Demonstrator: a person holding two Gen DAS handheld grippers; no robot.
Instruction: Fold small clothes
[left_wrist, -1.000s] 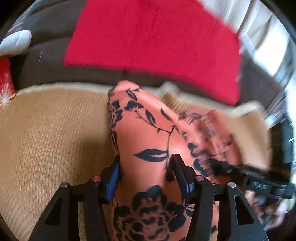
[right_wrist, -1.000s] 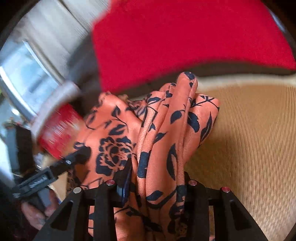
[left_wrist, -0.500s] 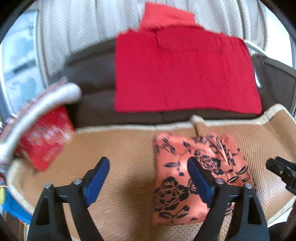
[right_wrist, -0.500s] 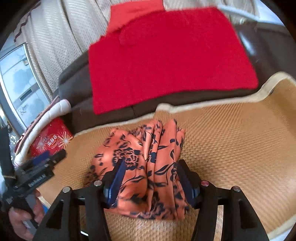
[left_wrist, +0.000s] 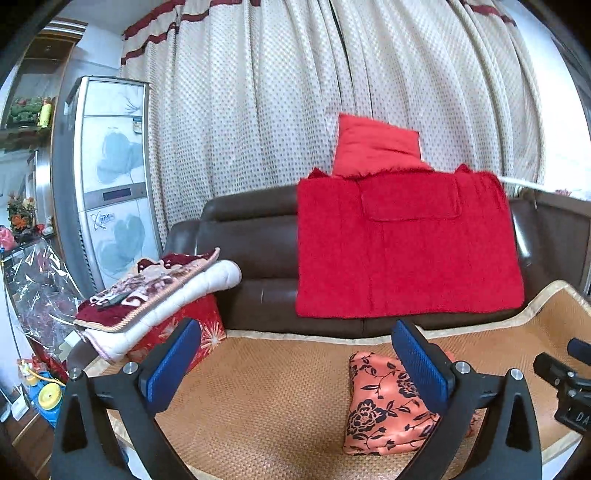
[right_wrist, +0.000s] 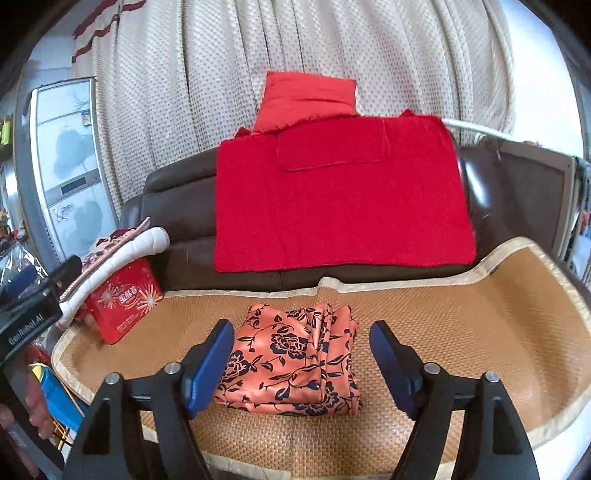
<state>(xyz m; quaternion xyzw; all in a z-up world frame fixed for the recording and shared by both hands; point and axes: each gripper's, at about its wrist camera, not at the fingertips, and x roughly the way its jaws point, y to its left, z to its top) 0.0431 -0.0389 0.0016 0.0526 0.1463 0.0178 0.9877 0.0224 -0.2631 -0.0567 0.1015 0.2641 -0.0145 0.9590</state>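
Folded floral garment (right_wrist: 295, 360) lies on the woven mat (right_wrist: 461, 332), lower centre of the frame; right tongs (right_wrist: 301, 363) spread apart, empty; left tongs (left_wrist: 295, 365) likewise apart, garment lower right.

Dotted beige curtain (left_wrist: 280, 110) hangs behind a brown leather sofa (left_wrist: 251, 258).

The left gripper's blue pad (left_wrist: 421, 369) hides the right part of the folded floral garment (left_wrist: 384, 406), the right gripper's body (left_wrist: 569, 384) is cut off at the frame edge, and the red box's lettering (right_wrist: 127, 295) is illegible.
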